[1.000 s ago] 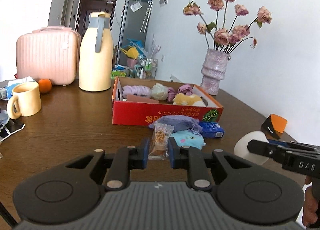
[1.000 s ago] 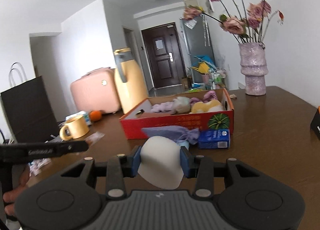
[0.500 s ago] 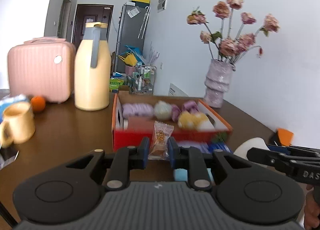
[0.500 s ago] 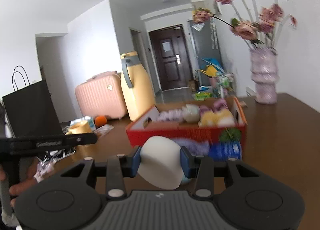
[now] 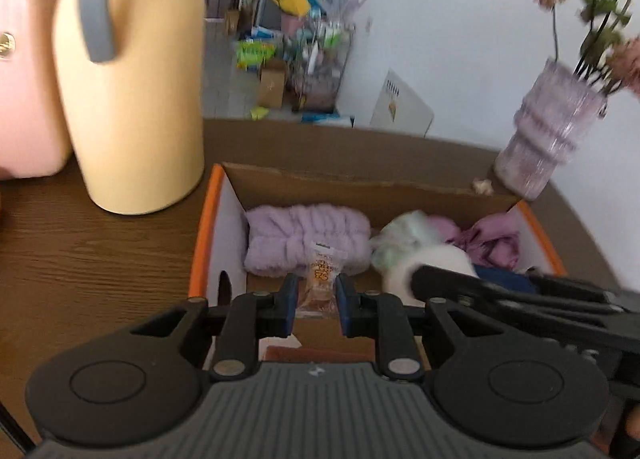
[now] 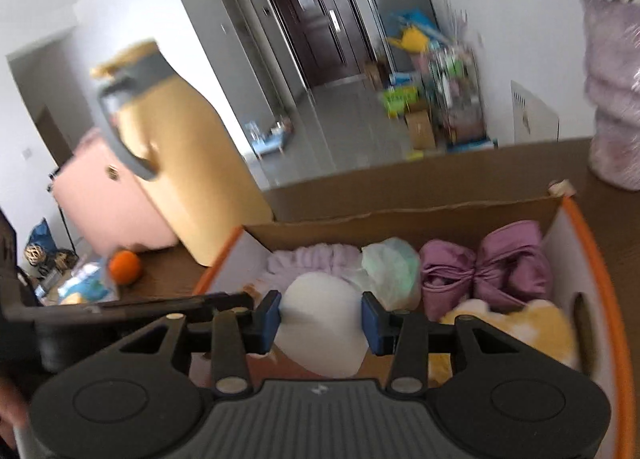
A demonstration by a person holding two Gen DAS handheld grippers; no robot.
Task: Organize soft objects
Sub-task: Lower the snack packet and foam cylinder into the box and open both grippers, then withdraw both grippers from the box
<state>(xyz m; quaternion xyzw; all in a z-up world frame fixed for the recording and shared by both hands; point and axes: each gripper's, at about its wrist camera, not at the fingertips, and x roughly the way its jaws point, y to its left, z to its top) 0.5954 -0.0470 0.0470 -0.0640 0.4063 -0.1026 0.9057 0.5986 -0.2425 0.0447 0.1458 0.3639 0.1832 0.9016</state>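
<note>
Clear snack packet [image 5: 320,279] and a squishy white dome [image 6: 322,325] both hang over the box [image 6: 612,319], near its front edge; purple headband [image 5: 306,237], mint pouch [image 6: 390,265], mauve bundle [image 6: 486,263] line the back, yellow plush [image 6: 520,329] front right.

Left gripper [image 5: 316,309] & right gripper [image 6: 320,319]: black linkage arms, 2 blue pads each, ribbed grey housing, 2 round black covers, silver pivot screws.

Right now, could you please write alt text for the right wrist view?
The right tongs, jaws opening, hold a white foam pad over an orange-rimmed cardboard box holding a purple bow, lilac headband and yellow plush. A yellow jug stands behind.
</note>
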